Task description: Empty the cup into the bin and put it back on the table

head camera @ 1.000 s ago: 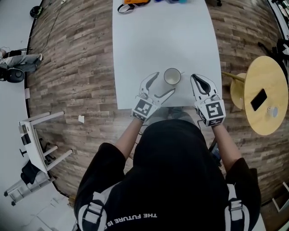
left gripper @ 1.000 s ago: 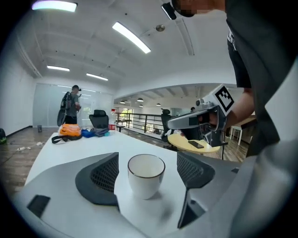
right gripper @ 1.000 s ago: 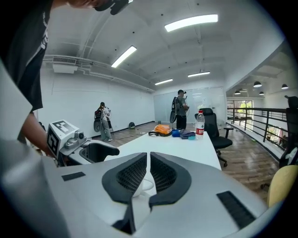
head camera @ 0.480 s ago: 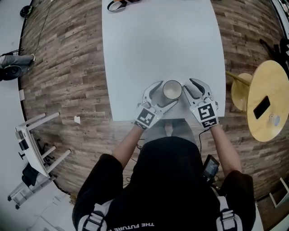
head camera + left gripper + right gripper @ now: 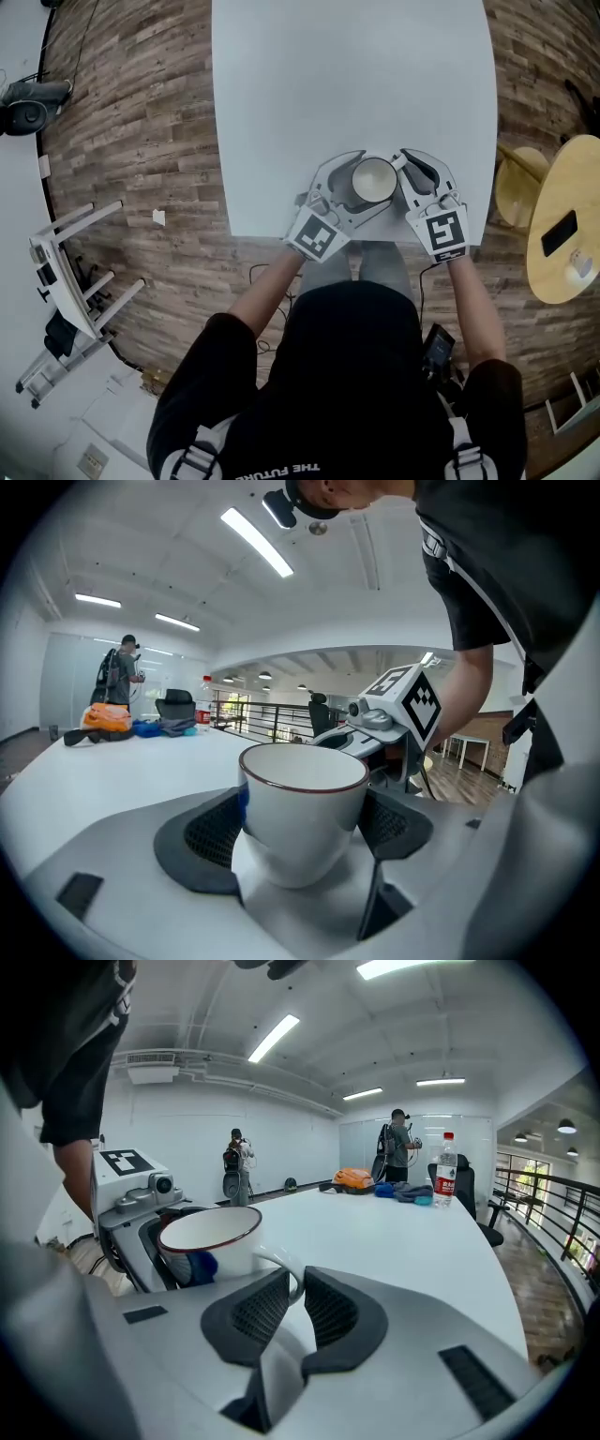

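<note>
A white cup (image 5: 375,178) with a dark red rim stands near the front edge of the white table (image 5: 347,75). My left gripper (image 5: 361,185) reaches in from the left. In the left gripper view its two dark pads (image 5: 214,829) press on either side of the cup (image 5: 302,794), and the left gripper (image 5: 302,829) is shut on the cup's body. My right gripper (image 5: 405,174) comes from the right. In the right gripper view the cup (image 5: 211,1237) shows its handle (image 5: 290,1274) between the jaws; the right gripper (image 5: 292,1296) is closing and its pads touch the handle.
A round wooden side table (image 5: 562,187) with a phone (image 5: 561,232) stands to the right, with a stool (image 5: 514,187) beside it. At the table's far end are bags (image 5: 361,1177) and a water bottle (image 5: 448,1168). People stand beyond.
Both grippers have moved inward onto the cup. The left jaws came round its body and the right jaws closed in on its handle.
</note>
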The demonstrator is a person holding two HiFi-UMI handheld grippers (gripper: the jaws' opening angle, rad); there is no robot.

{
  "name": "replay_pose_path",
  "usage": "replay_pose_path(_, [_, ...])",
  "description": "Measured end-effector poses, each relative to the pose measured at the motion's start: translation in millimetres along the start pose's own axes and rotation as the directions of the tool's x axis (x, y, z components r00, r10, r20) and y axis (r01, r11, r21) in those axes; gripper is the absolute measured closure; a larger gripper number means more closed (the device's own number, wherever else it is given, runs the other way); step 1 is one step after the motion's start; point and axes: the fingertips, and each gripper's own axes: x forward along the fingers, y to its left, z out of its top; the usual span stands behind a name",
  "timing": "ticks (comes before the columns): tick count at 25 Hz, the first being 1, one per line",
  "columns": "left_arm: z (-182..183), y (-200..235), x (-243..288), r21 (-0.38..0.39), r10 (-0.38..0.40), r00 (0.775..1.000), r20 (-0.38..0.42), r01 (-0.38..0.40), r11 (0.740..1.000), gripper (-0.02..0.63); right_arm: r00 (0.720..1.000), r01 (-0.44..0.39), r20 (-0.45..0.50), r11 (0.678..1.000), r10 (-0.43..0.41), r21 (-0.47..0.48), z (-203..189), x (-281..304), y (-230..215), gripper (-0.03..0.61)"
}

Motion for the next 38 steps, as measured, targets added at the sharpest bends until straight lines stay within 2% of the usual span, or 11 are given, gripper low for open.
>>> replay_pose_path(3, [5,1,0,-0.004,0.002,1.000,-0.002,-0.002,1.000,0.227,1.000,0.002,0.017,1.000,-0.002,0.027,1,-1,1,0.519])
replay_pose_path(8, [1,2,1,0.013,-0.005,1.000,0.006,0.005,1.000,0.227,1.000,0.004,0.026,0.989,-0.008,0.146,-7,1,1,0.531])
replay_pose_path(12, [-1,-7,1,0.022,-0.034,0.999,-0.010,0.035,0.999,0.227,1.000,0.003,0.007,0.958,-0.005,0.287,-14,-7,2,0.532])
replay_pose_path(14, [-6,-11,4,0.009,-0.059,0.998,-0.031,0.059,0.998,0.227,1.000,0.009,-0.001,0.950,-0.009,0.312,-15,-10,2,0.532])
replay_pose_path(20, [-7,-16,5,0.013,-0.088,0.996,-0.032,0.089,0.996,0.227,1.000,0.019,-0.010,0.962,-0.016,0.272,-15,-15,3,0.532])
replay_pose_path(23, [5,-18,0,0.017,-0.094,0.995,0.031,0.094,0.995,0.227,1.000,0.018,-0.004,0.972,-0.018,0.233,-8,-20,8,0.532])
replay_pose_path(25, [20,-20,-11,-0.018,-0.099,0.992,0.077,0.101,0.995,0.227,1.000,0.008,0.008,0.983,-0.009,0.186,6,-26,16,0.532])
replay_pose_path(29, [71,-17,-45,-0.007,-0.065,0.989,0.129,0.066,0.998,0.227,0.993,-0.064,0.104,0.993,0.054,0.099,63,-42,33,0.532])
replay_pose_path(31, [103,-11,-68,0.001,-0.035,0.983,0.182,0.035,0.999,0.227,0.982,-0.094,0.164,0.996,0.092,0.005,102,-48,46,0.531])
replay_pose_path(34, [138,-7,-108,-0.006,0.020,0.975,0.222,-0.020,1.000,0.227,0.952,-0.107,0.267,0.982,0.147,-0.159,161,-57,74,0.527])
replay_pose_path(38, [166,21,-167,-0.076,0.142,0.956,0.258,-0.127,0.989,0.227,0.910,-0.197,0.328,0.960,0.254,-0.197,221,-38,112,0.528])
